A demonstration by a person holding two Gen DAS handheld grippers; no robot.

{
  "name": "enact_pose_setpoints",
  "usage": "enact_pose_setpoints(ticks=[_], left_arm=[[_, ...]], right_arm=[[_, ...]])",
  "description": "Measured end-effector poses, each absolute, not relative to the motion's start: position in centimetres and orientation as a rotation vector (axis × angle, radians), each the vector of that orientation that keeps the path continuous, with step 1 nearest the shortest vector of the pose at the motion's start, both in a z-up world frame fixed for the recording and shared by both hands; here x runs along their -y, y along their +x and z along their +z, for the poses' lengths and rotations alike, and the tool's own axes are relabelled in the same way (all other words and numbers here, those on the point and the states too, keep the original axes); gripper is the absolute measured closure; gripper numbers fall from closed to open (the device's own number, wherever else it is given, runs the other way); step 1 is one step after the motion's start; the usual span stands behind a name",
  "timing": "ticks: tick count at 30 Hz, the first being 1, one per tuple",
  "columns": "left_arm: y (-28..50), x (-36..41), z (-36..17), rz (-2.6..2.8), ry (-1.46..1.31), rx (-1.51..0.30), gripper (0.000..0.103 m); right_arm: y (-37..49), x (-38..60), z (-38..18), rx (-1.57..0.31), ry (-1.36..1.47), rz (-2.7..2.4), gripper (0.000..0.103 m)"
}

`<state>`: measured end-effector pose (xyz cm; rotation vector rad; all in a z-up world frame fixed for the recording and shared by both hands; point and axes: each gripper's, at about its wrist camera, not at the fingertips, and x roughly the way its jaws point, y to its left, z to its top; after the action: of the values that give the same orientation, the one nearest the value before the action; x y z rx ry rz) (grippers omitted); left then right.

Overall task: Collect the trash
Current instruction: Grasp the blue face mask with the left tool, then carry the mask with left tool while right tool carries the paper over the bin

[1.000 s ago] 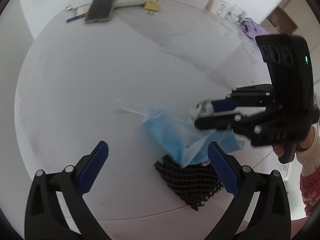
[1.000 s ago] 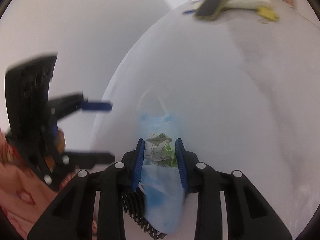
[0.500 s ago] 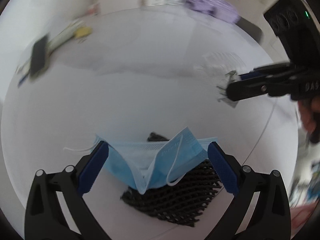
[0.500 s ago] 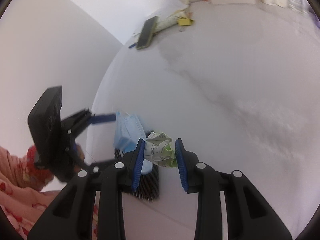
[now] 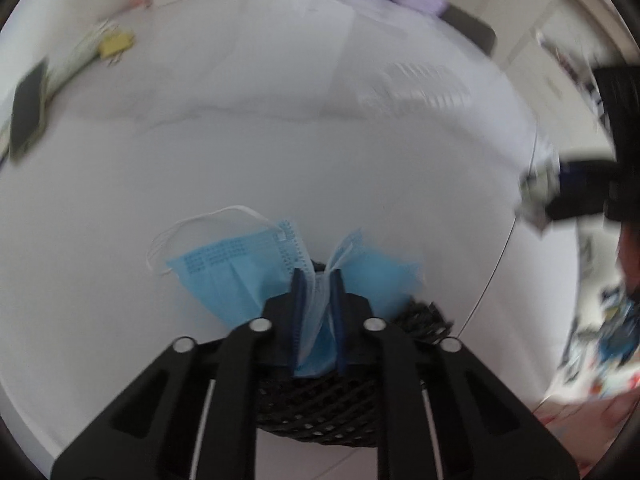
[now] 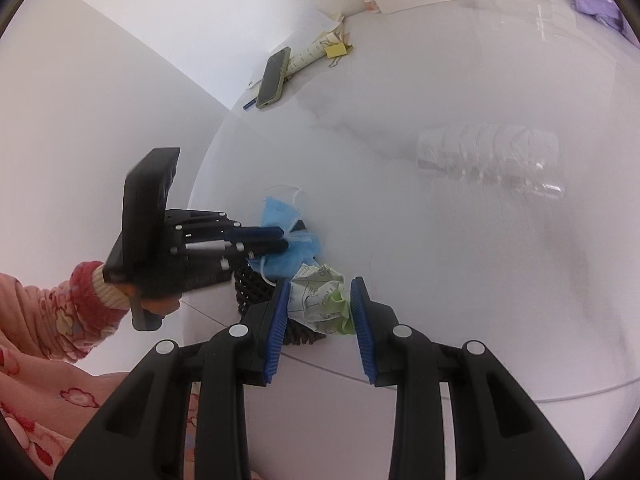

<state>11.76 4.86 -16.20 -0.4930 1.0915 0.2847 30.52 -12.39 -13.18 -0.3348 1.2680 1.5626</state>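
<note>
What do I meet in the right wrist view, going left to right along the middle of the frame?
Patterned sleeve → left gripper → blue face mask → crumpled paper in the right gripper → clear plastic tray.

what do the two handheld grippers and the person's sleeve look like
Both are black plastic two-finger grippers with blue ribbed pads and silver pivot screws: the right gripper fills the right wrist view, and the left gripper there shows a flat black block mounted on top. The person's sleeve is pink fleece with red flower prints and a cream ribbed cuff.
</note>
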Motion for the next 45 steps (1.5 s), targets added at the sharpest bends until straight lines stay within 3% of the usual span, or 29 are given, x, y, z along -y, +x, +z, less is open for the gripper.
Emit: enact_pose_setpoints(ticks=[12, 23, 35, 45], left_arm=[[10.0, -1.8, -10.0, 0.371, -0.512, -0.946, 0.097], [17.2, 14.2, -3.9, 0.102, -0.401, -0.877, 0.097], [26.2, 39.5, -7.0, -0.380, -0.182, -1.054, 0.097], [29.4, 52.8, -11.6, -0.493, -0.049, -1.220, 0.097]], right_arm=[[30.6, 17.6, -11.2, -1.200, -0.242, 1.516, 0.071], [33.5, 33.4, -7.5, -1.099, -0.126, 1.280, 0.071], [33.6, 62.7, -9.8, -1.108, 0.084, 0.719, 0.071], [32.4, 71.8, -13.0, -1.127, 0.180, 0.604, 0.071]])
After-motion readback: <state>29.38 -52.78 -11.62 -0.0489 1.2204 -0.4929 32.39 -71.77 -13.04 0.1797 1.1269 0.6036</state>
